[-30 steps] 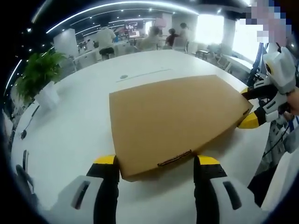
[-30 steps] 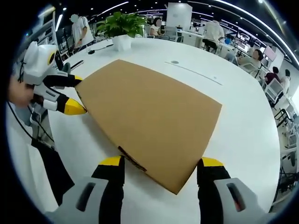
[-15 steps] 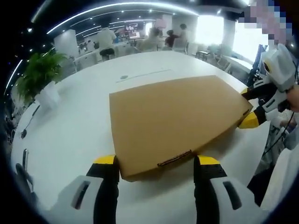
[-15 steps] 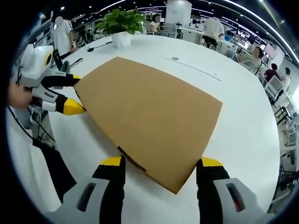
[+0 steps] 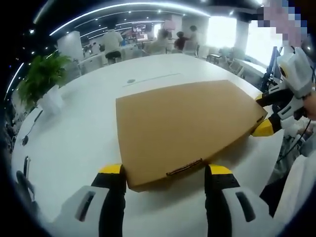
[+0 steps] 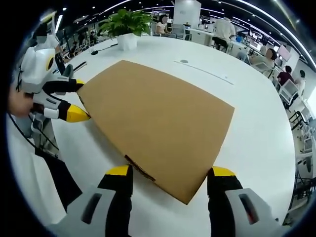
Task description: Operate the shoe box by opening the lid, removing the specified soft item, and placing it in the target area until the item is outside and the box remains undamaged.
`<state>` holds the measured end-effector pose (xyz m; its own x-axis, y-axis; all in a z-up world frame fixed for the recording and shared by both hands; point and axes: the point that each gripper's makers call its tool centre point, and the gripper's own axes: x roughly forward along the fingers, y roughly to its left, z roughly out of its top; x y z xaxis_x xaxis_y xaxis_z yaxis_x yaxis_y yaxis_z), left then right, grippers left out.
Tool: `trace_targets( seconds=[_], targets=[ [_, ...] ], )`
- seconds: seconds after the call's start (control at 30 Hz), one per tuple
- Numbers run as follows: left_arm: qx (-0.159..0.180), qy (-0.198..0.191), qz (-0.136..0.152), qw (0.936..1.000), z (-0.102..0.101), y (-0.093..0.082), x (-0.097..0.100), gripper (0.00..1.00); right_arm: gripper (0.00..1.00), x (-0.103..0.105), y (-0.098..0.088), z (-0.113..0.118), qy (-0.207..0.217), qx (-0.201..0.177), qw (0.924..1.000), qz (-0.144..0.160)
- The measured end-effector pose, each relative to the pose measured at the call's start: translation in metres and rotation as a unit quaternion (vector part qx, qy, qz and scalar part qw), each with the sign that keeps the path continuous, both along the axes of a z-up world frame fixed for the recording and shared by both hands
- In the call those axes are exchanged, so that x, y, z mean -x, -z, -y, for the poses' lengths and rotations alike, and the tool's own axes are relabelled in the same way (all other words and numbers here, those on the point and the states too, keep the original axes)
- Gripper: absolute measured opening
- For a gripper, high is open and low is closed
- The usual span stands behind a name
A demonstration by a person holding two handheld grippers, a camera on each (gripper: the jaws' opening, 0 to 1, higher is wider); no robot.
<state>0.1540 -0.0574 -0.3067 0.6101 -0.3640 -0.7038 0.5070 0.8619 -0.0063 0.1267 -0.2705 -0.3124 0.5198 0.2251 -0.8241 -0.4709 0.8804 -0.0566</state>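
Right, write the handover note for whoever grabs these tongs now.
Left tongs: open, jaws straddling one end of the closed shoe box.
Right tongs: open, jaws straddling the opposite end.
Box: lying flat on the white table, lid down.
Potted plant further along the table, clear of the work.
Done: both tongs in position.
Left: lift the lid, take out the soft item, place it in the target area.

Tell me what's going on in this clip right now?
A person holds a claw in each hand at opposite ends of a flat brown shoe box lying on a white table. The left claw has its jaws spread either side of one end of the box, and the right claw straddles the other end the same way. The lid is closed, and nothing has been taken out yet. A potted plant stands farther along the table, and people sit at desks beyond.
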Motion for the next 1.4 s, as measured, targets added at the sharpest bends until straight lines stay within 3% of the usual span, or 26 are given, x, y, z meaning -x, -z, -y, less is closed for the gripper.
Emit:
trace_targets(
  seconds=[0.53,0.63,1.13,1.4],
  targets=[
    [0.014,-0.005,-0.001,0.9999,-0.002,0.000,0.016,0.64,0.60,0.016,-0.001,-0.002,0.003,-0.003,1.0000,0.005],
    [0.017,-0.008,0.002,0.9998,-0.002,0.000,0.017,0.64,0.60,0.016,0.000,-0.001,-0.002,-0.007,0.9999,0.012],
    [0.031,-0.029,-0.007,0.9991,-0.002,-0.002,0.019,0.63,0.60,0.006,-0.002,0.000,-0.028,-0.002,0.9996,-0.008],
    [0.031,-0.029,-0.013,0.9990,-0.003,-0.003,0.018,0.62,0.60,0.005,-0.002,-0.001,-0.027,-0.009,0.9996,0.002]
  ],
)
